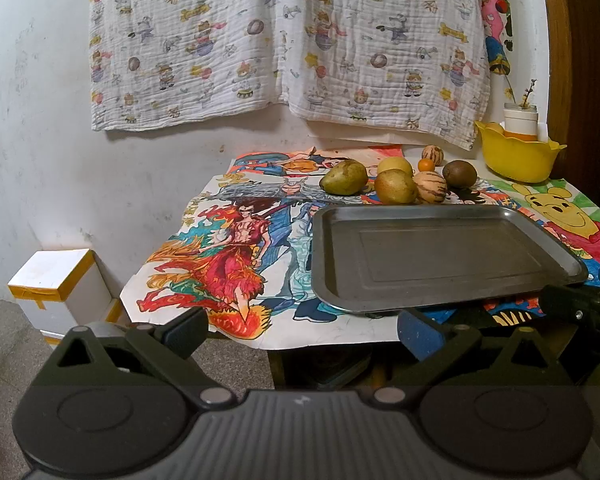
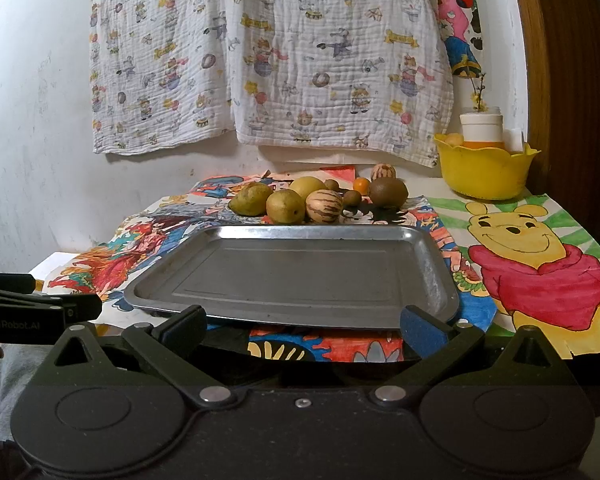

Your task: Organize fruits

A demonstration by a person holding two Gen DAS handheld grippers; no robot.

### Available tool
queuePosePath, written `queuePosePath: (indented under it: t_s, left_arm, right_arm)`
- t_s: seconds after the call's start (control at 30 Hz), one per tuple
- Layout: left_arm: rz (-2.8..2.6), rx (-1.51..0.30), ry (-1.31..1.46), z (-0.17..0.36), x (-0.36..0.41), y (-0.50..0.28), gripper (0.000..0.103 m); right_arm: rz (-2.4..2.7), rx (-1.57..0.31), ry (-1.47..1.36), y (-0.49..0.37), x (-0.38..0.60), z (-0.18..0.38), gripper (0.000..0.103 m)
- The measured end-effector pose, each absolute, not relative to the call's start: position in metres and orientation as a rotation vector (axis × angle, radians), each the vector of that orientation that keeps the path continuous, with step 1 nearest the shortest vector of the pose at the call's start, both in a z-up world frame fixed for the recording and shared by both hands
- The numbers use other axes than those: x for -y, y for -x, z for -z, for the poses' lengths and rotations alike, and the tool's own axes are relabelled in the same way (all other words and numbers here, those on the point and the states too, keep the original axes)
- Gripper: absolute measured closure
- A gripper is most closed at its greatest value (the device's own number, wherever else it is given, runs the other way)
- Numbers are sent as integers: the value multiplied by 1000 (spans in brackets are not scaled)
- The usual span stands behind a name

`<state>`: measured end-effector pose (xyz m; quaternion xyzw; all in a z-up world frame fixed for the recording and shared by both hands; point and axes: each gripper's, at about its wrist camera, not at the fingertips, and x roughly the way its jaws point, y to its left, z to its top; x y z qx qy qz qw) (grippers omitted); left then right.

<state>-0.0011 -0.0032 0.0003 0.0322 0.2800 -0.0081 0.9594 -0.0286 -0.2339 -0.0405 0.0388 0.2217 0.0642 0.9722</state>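
An empty metal tray (image 1: 540,240) (image 2: 432,268) lies on a table covered with coloured drawings. Behind it sits a cluster of fruit: a green pear (image 1: 344,177) (image 2: 251,198), a second pear (image 1: 395,186) (image 2: 285,206), a yellow fruit (image 1: 395,165) (image 2: 308,186), two striped melons (image 1: 431,187) (image 2: 324,206) (image 1: 432,155), a small orange (image 1: 426,165) (image 2: 361,185) and a kiwi (image 1: 460,174) (image 2: 388,192). My left gripper (image 1: 302,332) and right gripper (image 2: 304,326) both stand open before the table's near edge, nothing between their fingers.
A yellow bowl (image 1: 516,158) (image 2: 484,174) with a white jar stands at the back right. A patterned cloth hangs on the wall behind. A white box (image 1: 60,284) sits on the floor at left. The left gripper's side (image 2: 32,308) shows at the right wrist view's left edge.
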Motion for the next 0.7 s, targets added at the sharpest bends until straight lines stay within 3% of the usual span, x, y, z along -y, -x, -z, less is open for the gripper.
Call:
queuePosePath:
  t_s: [0.7]
  left_arm:
    - [19,-567,-67,0,2,1,0]
  right_arm:
    - [-131,-453,-83,29,235,42,0]
